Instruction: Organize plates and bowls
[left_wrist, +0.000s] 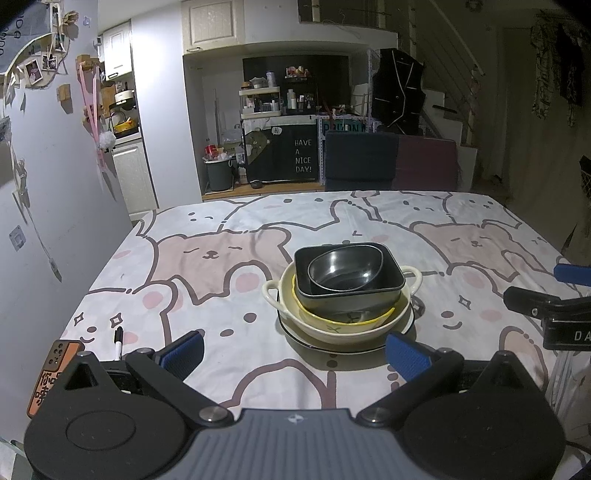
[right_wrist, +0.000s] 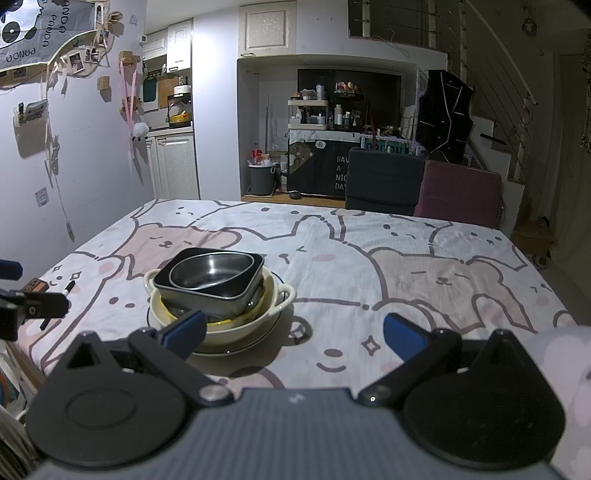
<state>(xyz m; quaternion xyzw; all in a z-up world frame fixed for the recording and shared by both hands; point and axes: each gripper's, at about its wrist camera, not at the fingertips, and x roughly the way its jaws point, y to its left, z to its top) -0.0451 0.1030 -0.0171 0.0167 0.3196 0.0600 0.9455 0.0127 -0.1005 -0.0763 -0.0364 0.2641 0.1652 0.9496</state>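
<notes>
Right tool cut off at the edge — plate mostly hidden.

Both wrist views look across the bear-print tablecloth, sharing the nested dish stack near frame centre.

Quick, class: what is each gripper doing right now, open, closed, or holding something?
Left gripper: open, holding nothing, short of the stacked bowls.
Right gripper: open, holding nothing.
</notes>
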